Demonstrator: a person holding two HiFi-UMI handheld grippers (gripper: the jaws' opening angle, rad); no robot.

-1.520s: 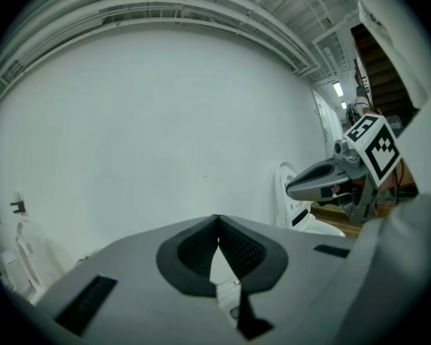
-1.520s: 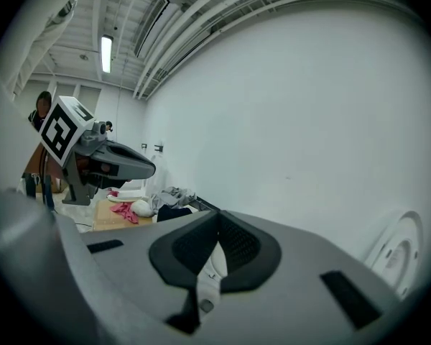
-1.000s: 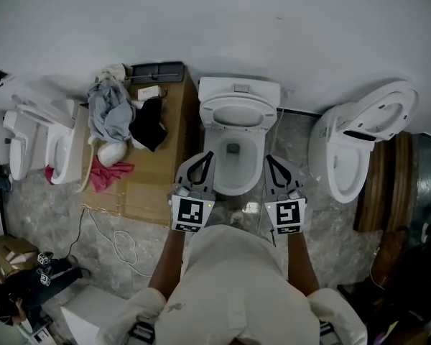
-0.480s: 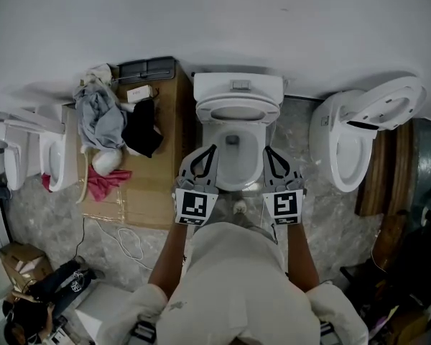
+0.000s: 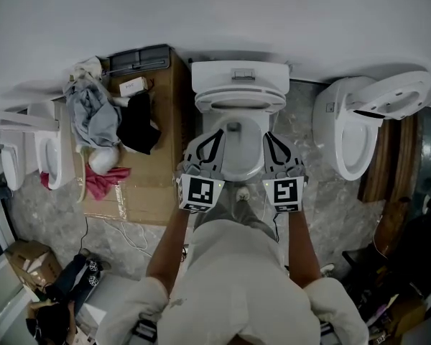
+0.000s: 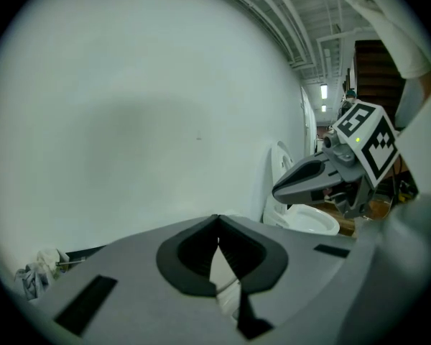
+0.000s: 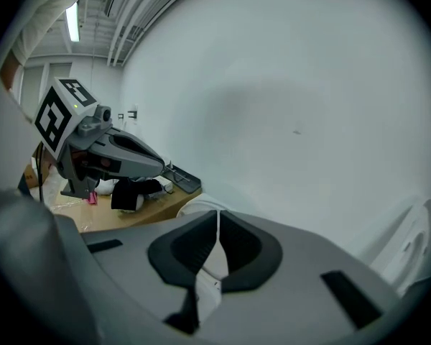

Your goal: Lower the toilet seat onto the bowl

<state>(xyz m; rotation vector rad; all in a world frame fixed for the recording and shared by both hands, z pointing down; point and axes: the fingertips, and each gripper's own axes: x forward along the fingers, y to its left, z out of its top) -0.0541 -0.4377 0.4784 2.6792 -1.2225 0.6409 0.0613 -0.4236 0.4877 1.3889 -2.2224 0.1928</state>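
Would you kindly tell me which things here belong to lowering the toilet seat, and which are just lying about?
Part of the job:
- toilet seat
- bowl
- left gripper, shut and empty
- right gripper, shut and empty

Just lying about:
- clothes pile
- pink cloth
- cardboard box
- neighbouring toilet

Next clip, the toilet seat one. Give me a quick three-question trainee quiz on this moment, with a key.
1. True or false: the left tongs and the right tongs are both shut, with nothing gripped.
2. The seat of the middle toilet is: A) raised at the tank end; B) flat on the bowl; C) lying on the floor.
3. How many toilets does the head view show?
Key: 1 true. 2 A. 3 three: the middle one, the left toilet and the right toilet.
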